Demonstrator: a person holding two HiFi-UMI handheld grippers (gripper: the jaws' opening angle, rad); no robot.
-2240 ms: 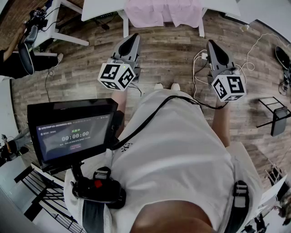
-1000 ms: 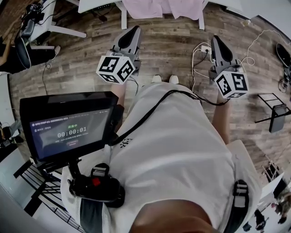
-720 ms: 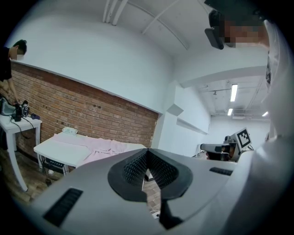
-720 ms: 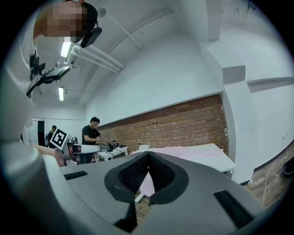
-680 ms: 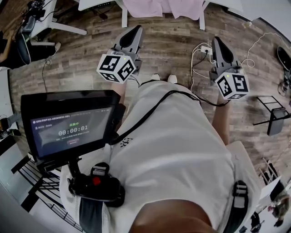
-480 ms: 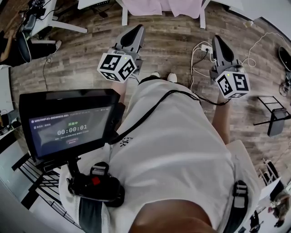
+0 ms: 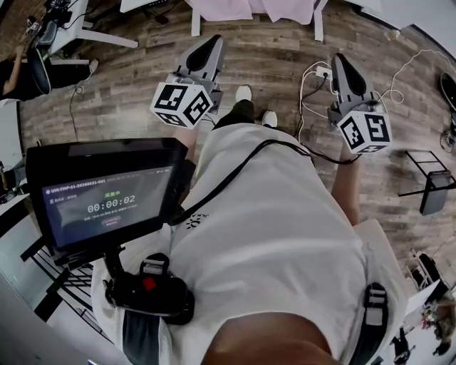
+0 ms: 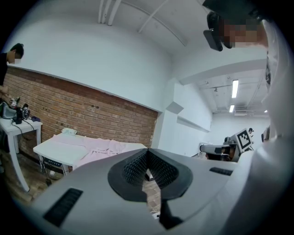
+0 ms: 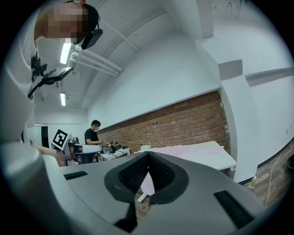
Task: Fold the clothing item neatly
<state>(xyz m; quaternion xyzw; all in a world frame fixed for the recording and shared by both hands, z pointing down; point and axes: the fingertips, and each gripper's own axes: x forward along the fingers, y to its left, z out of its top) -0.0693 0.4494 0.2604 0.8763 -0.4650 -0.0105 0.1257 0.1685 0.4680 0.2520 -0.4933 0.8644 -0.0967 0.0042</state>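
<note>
Wood-plank flooring fills the head view, with a white table at its top edge; brick walling is seen behind that table in both gripper views. The pink garment is found spread on the table, one part hanging over the near edge. It is judged untouched, with folding not yet begun.

The left gripper is held at the upper centre-left of the head view and the right gripper at the upper right. Both are carried roughly level and pointed toward the table. One shoe is set ahead of the other. This carriage is judged an approach posture, the tools being aimed at the work before it is within reach. Both pairs of jaws are seen pressed together at the tips, with nothing between them.

The garment lies well apart from both grippers, beyond their tips toward the top of the head view. In the left gripper view it is seen at mid-left, left of the jaw line. In the right gripper view it is seen above and right of the closed tips, in the background.
</note>
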